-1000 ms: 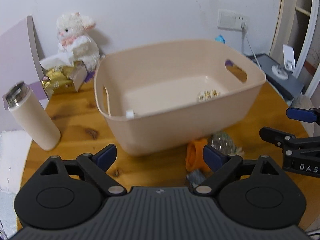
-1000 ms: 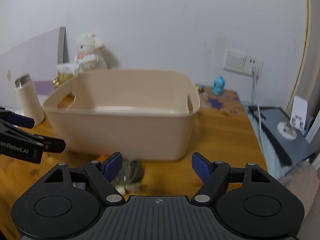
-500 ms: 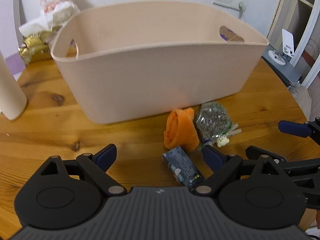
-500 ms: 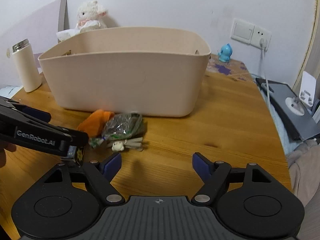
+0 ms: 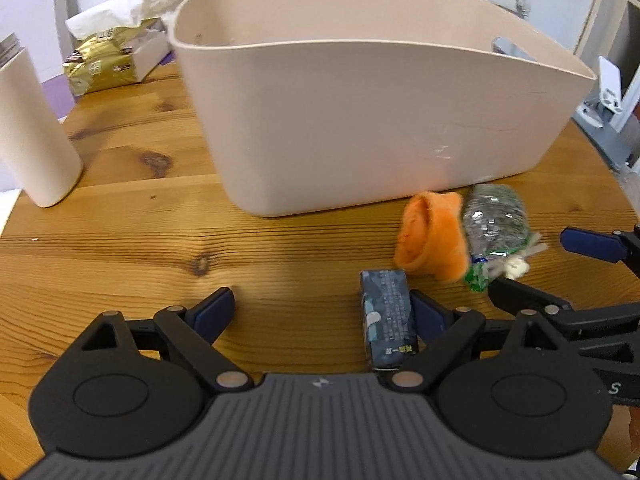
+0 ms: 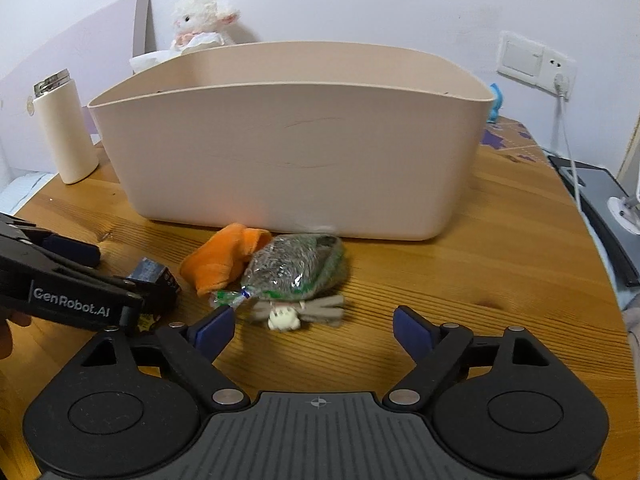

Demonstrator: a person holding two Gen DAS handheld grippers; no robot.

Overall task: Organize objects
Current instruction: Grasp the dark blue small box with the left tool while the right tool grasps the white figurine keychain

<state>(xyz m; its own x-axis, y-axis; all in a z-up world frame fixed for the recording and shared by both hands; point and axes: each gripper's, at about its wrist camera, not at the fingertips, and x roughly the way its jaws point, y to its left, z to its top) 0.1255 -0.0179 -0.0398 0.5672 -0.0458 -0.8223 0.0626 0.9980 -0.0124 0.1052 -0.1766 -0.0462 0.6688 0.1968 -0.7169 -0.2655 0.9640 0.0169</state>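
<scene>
Fingers wide on both: left gripper (image 5: 322,312) by dark packet (image 5: 388,318), right gripper (image 6: 310,330) near plastic bag (image 6: 294,268)

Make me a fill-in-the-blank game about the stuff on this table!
1. The cloth lying by the bin is coloured ____.
2. The dark packet lies on the table between the ____ gripper's open fingers.
3. The bottle stands to the ____ of the bin.
4. The plush toy sits ____ the bin, by the wall.

Missing words: orange; left; left; behind
</scene>
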